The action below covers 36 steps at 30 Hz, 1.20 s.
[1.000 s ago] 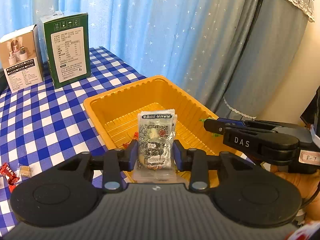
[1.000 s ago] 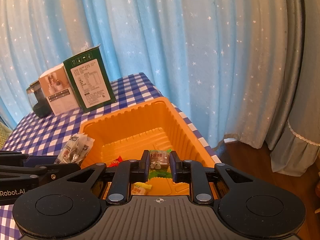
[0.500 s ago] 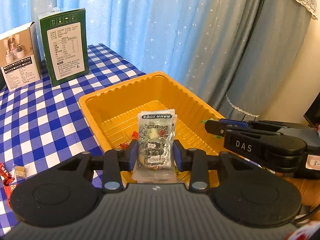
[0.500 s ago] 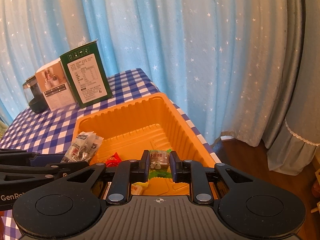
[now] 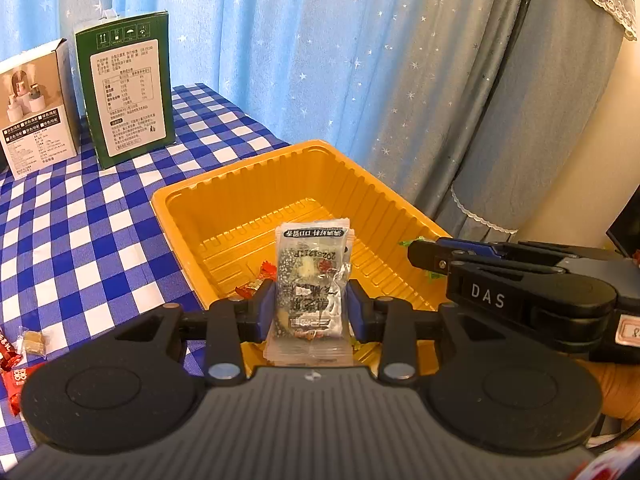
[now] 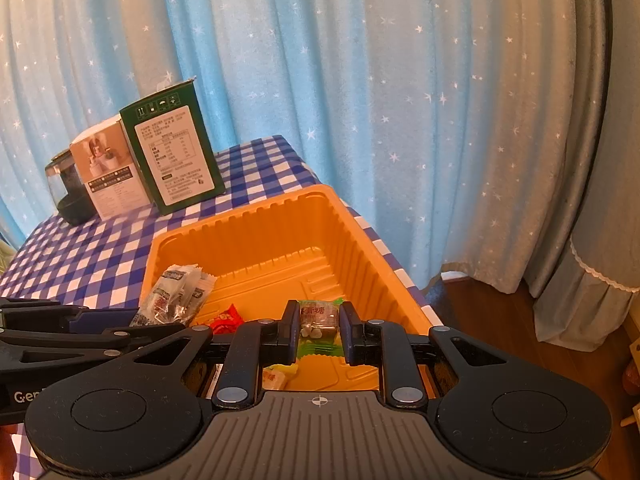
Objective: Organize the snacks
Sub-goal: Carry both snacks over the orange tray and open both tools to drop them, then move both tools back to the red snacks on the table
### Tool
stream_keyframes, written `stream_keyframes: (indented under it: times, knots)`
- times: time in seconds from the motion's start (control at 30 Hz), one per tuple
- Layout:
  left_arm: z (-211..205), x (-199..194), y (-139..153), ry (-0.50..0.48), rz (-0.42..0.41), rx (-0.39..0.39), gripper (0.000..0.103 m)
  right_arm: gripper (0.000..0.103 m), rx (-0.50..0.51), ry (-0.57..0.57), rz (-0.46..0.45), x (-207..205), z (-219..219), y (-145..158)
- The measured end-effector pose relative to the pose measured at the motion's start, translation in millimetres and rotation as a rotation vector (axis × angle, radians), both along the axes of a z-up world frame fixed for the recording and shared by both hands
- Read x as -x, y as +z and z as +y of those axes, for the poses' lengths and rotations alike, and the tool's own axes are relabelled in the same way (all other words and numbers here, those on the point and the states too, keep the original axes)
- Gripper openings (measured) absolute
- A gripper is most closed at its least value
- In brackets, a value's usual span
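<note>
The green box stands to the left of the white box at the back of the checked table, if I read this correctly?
Not quite: the green box stands to the right of the white box, as the left wrist view shows. Both are at the back of the checked table.

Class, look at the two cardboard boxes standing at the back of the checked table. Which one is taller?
The green box with the white nutrition label is taller. The white box beside it, printed with a product photo, stands lower.
</note>
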<state>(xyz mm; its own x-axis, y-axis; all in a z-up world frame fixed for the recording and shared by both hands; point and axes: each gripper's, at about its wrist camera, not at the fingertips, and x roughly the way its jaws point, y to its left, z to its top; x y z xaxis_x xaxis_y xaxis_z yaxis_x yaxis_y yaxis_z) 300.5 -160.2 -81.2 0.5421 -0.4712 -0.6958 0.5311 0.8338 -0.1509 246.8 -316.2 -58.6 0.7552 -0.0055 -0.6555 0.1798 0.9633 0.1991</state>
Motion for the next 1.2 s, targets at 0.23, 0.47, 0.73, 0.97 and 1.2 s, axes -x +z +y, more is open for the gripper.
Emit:
stream_keyframes:
  times: [0.23,0.47,0.73,0.97,1.2]
  knots:
    - [1.3,-1.9,-1.8,-0.001,0.018,0.033,0.044,0.021,0.000,0.000,0.000,0.1,0.0,-0.3]
    - [6.8,-1.7,-0.6,0.014,0.008,0.013,0.045,0.021,-0.001,0.008,-0.001,-0.1,3.7,-1.5]
    - [15.6,-1.0,3.7,0.033,-0.014,-0.007,0.046,0.021,0.003,0.023,-0.005,0.3,8.7,0.5]
    - [21.3,-1.8,5.0,0.046,-0.016,-0.009,0.046,0.021,0.002,0.036,-0.006,1.1,11.2,0.7]
    - [27.5,-2.7,6.5,0.058,-0.019,-0.010,0.048,0.032,-0.059,0.063,0.043,-6.3,9.5,-5.9]
